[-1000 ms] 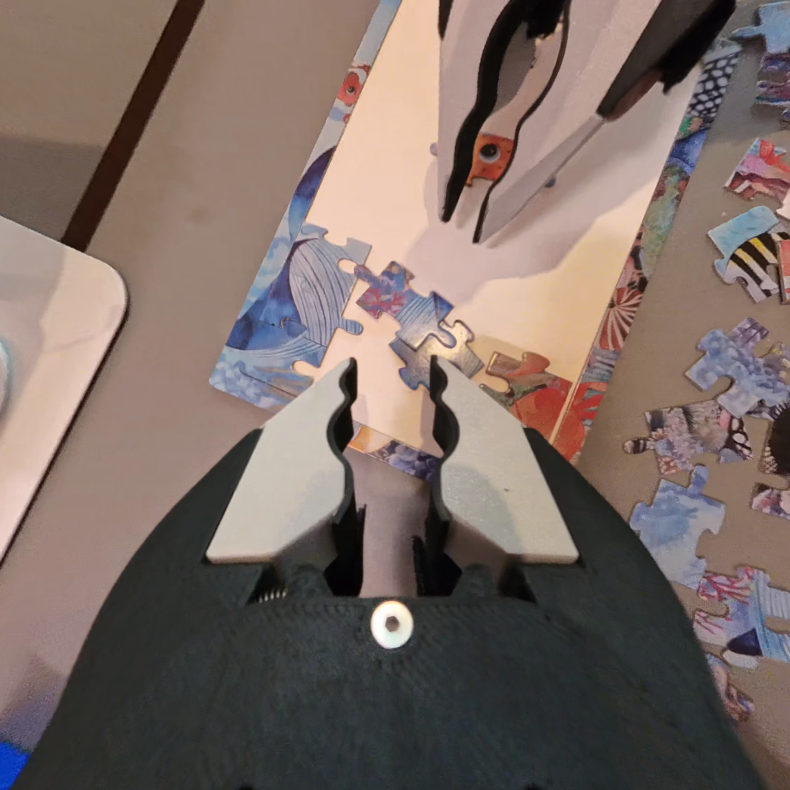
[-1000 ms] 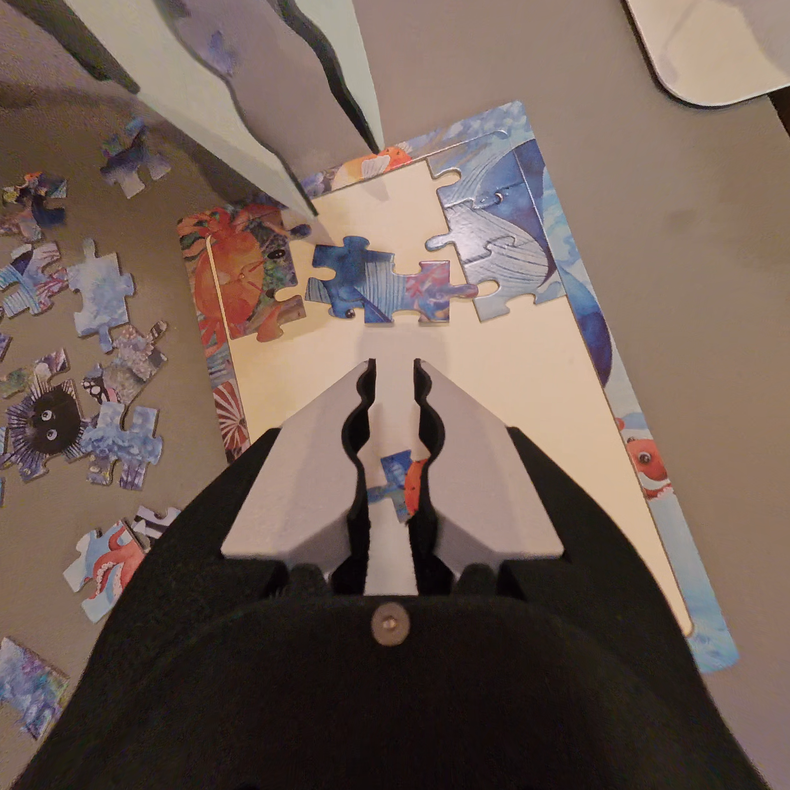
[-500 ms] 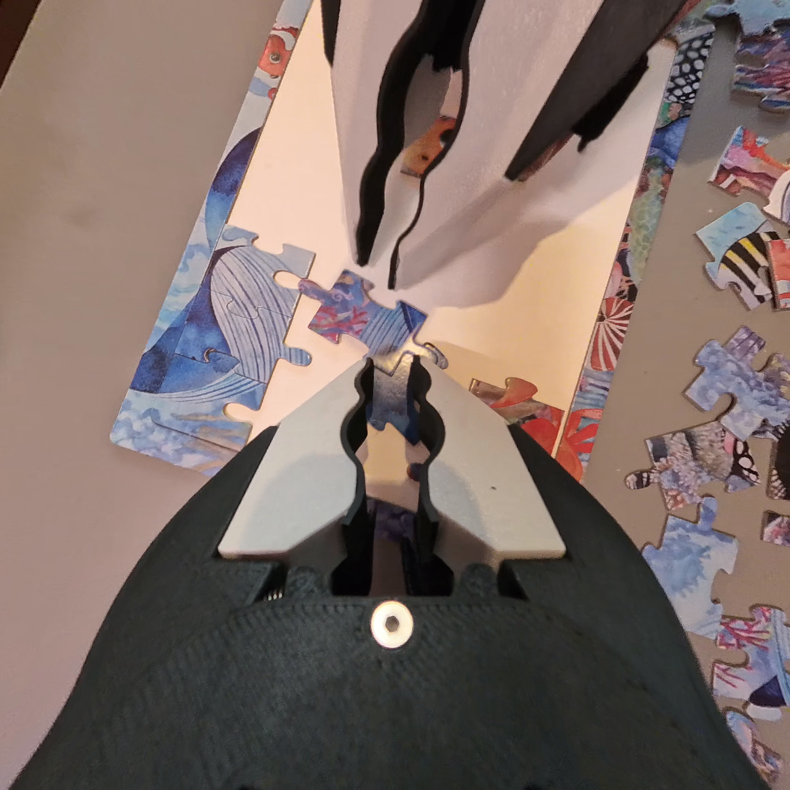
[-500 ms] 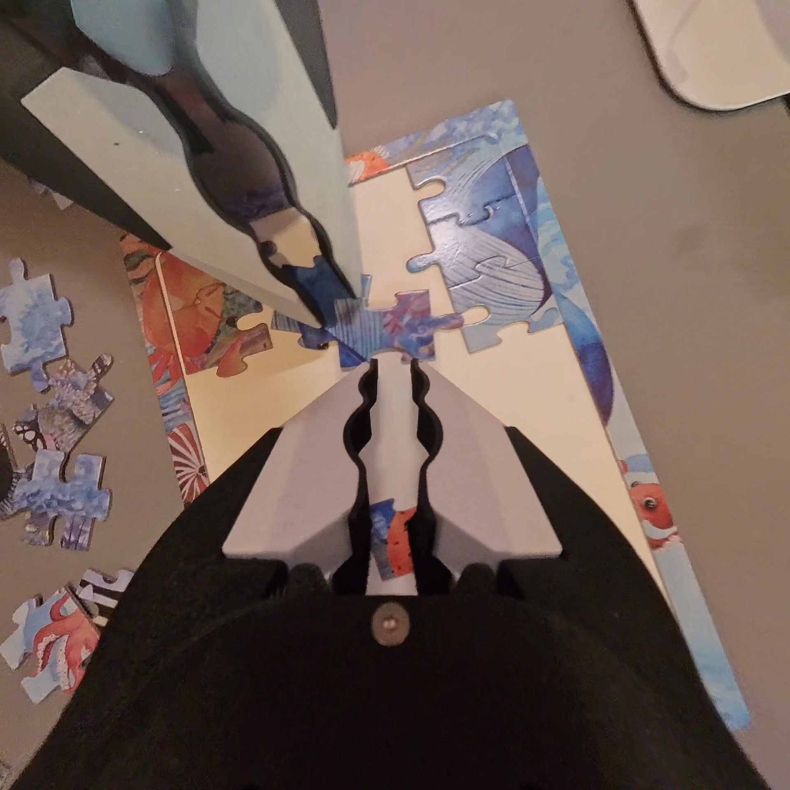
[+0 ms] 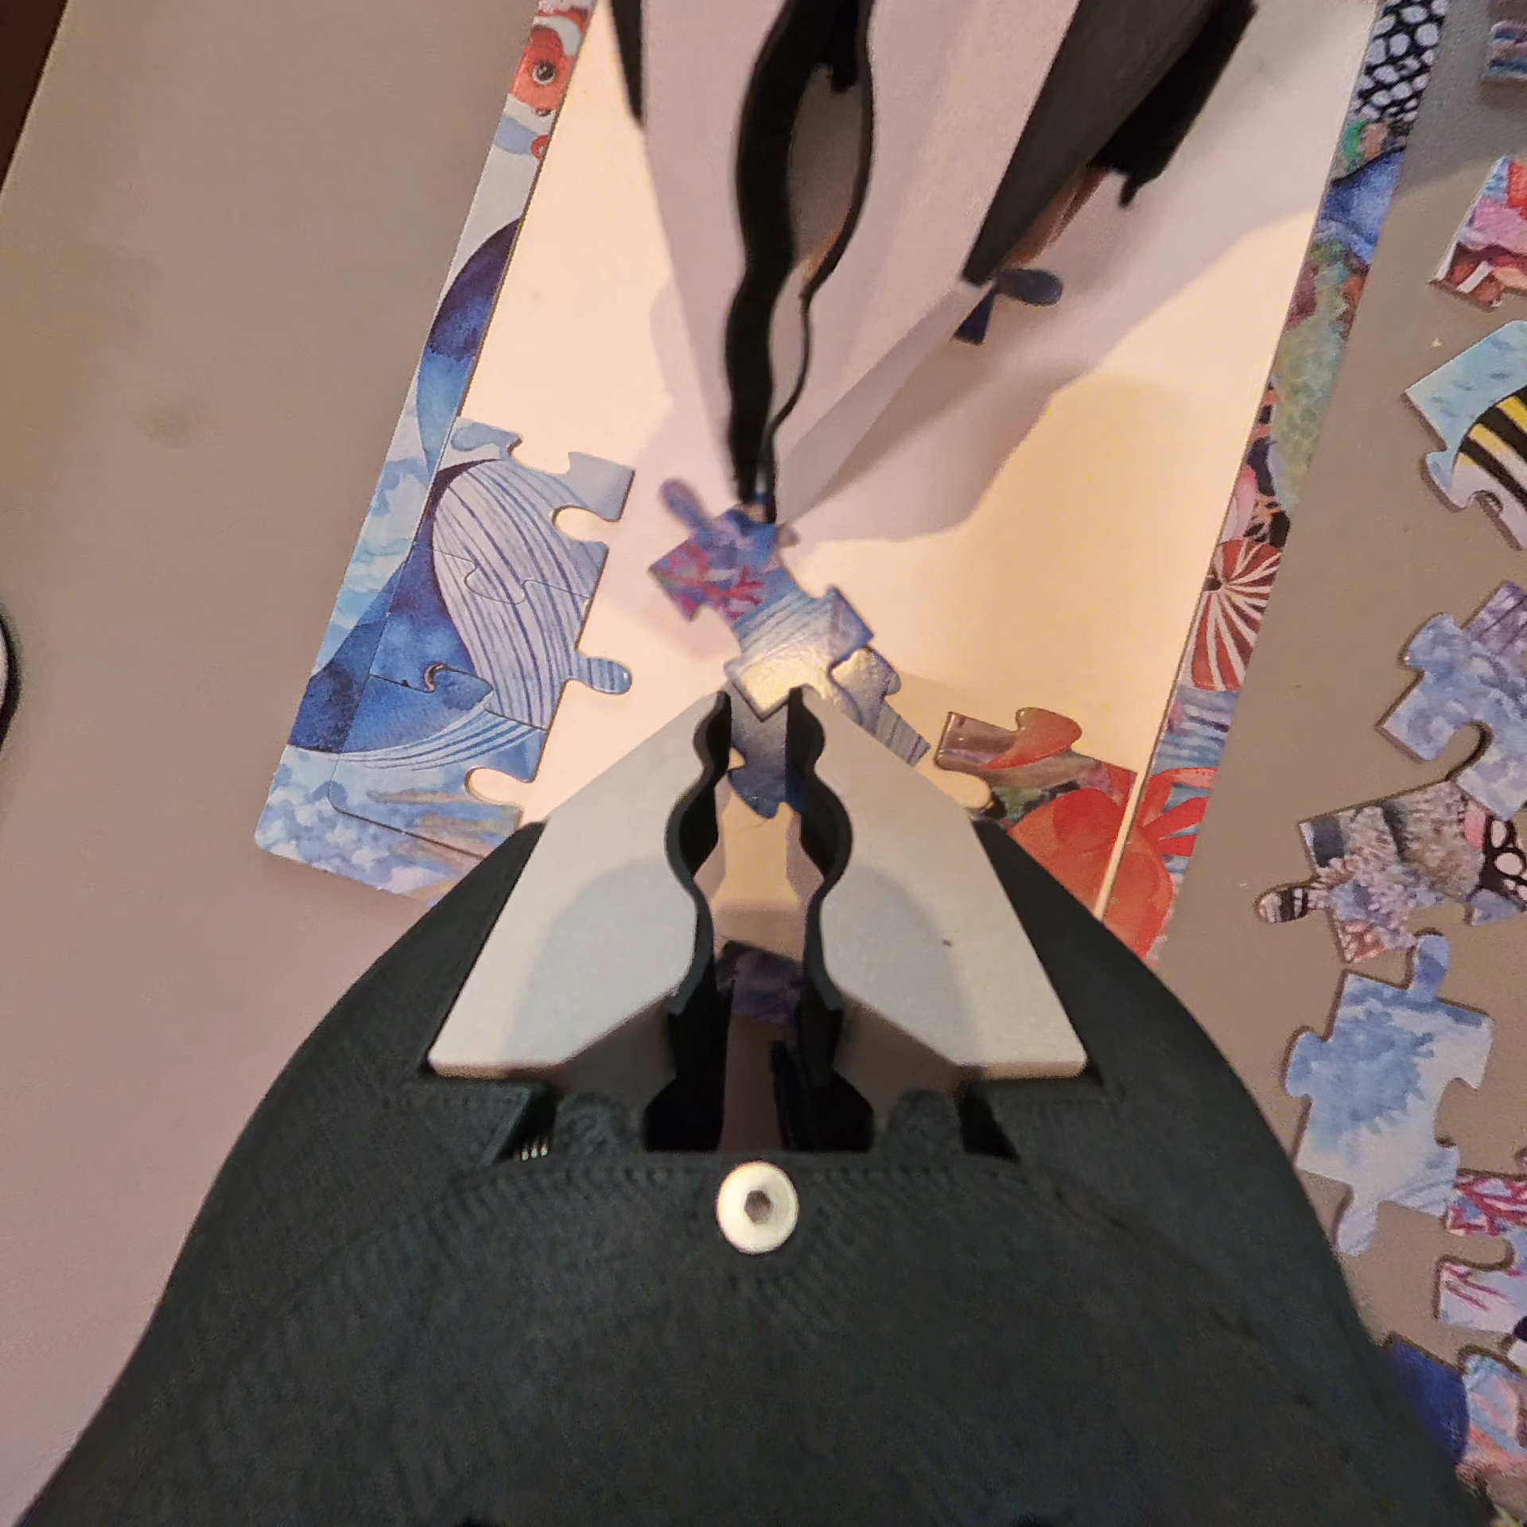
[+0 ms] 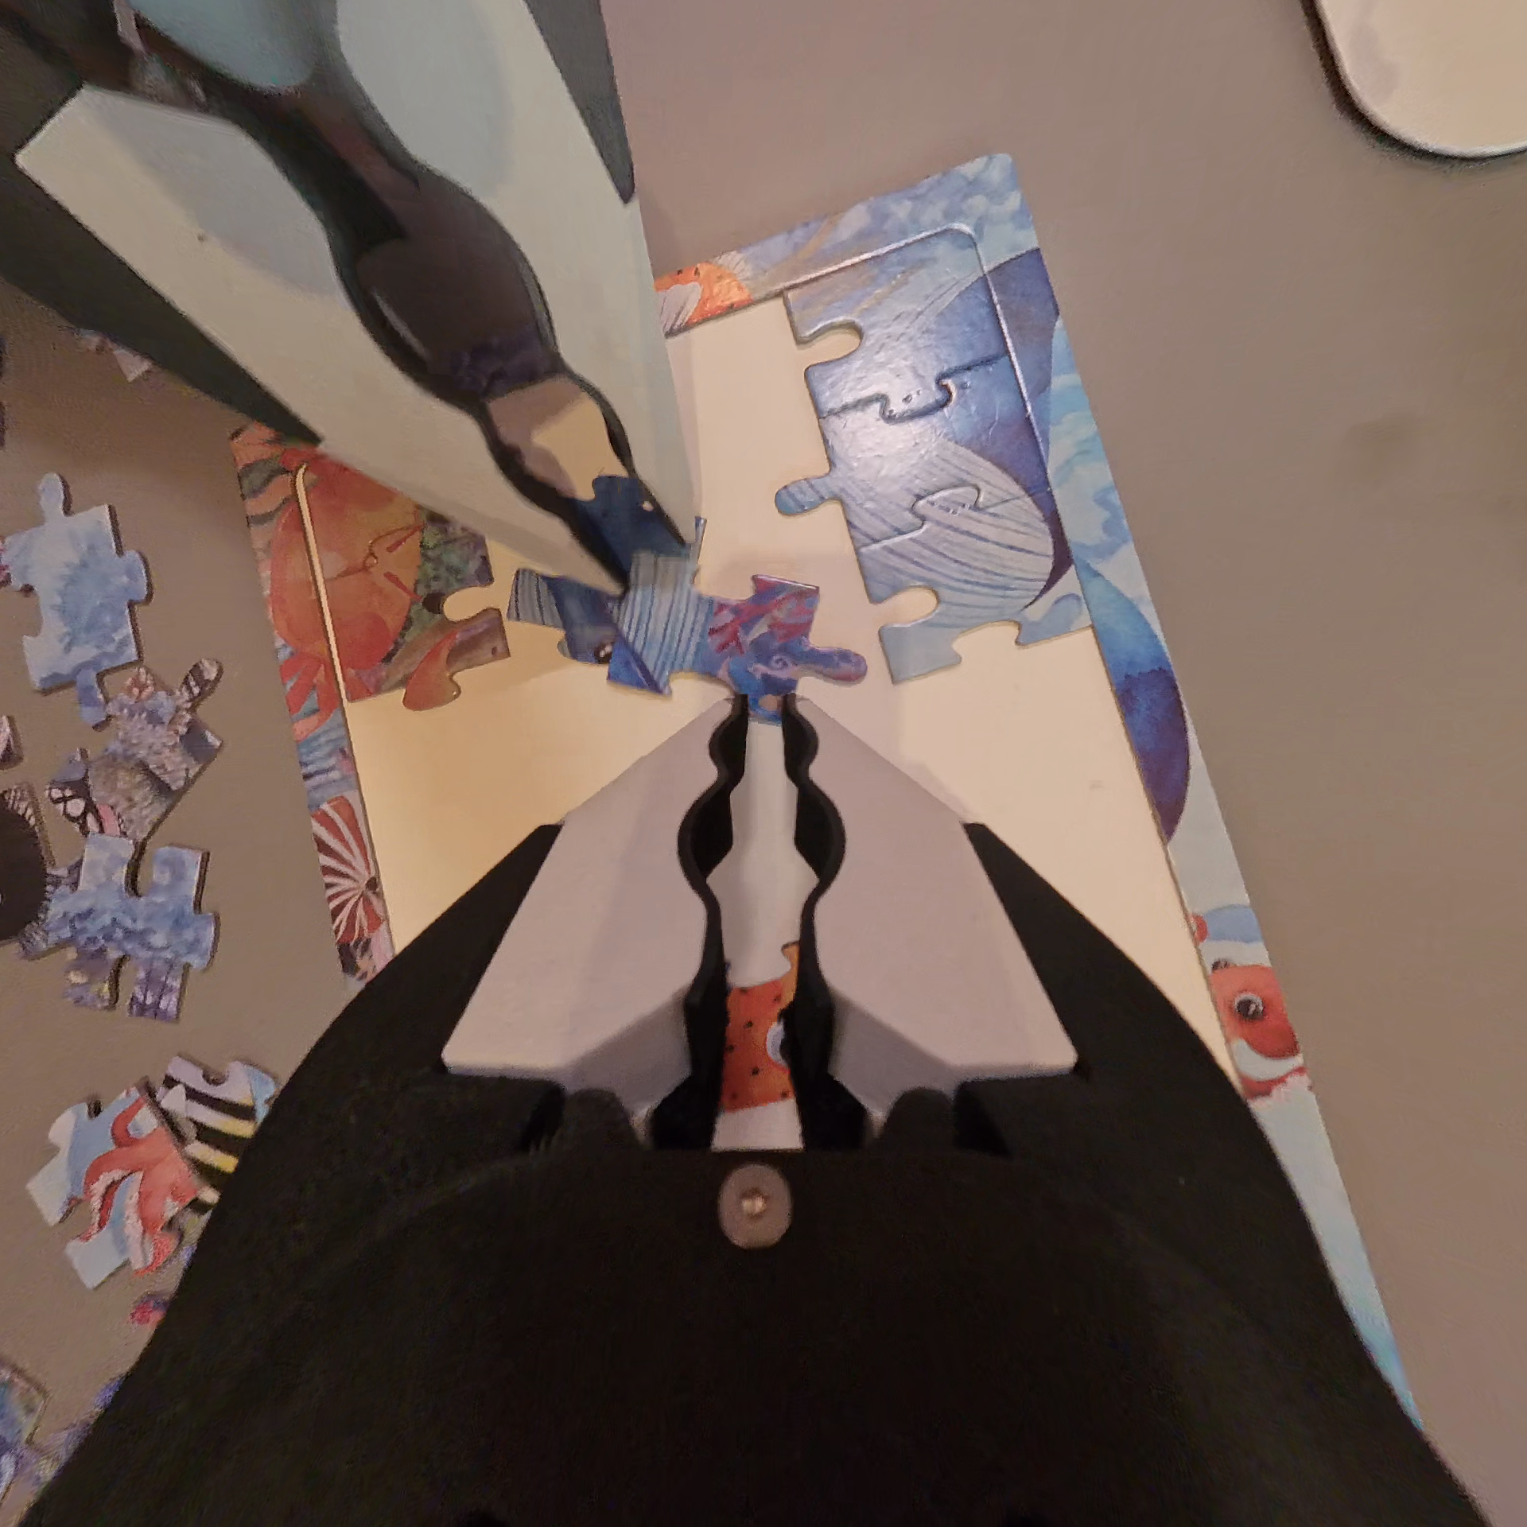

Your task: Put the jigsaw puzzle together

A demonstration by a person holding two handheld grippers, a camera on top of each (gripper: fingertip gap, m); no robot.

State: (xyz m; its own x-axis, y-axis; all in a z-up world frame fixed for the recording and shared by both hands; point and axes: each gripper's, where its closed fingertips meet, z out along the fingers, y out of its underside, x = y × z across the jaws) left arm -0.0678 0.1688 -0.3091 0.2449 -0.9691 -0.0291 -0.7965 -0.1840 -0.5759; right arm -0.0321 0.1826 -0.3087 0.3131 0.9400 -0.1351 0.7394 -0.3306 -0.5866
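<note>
Whale block (image 5: 496, 628) and crab corner (image 5: 1074, 810) sit in the tray (image 5: 1033, 463); most pieces (image 5: 1388, 1099) lie loose. Left gripper (image 5: 756, 711) apparently grasps the joined pair (image 6: 686, 628); right gripper (image 6: 764, 702) is nearly closed, its hold unclear.

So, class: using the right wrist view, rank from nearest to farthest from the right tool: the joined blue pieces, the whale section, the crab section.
1. Joined blue pieces, right at the right tool tips.
2. Whale section, ahead to the right.
3. Crab section, farther off to the left.
</note>
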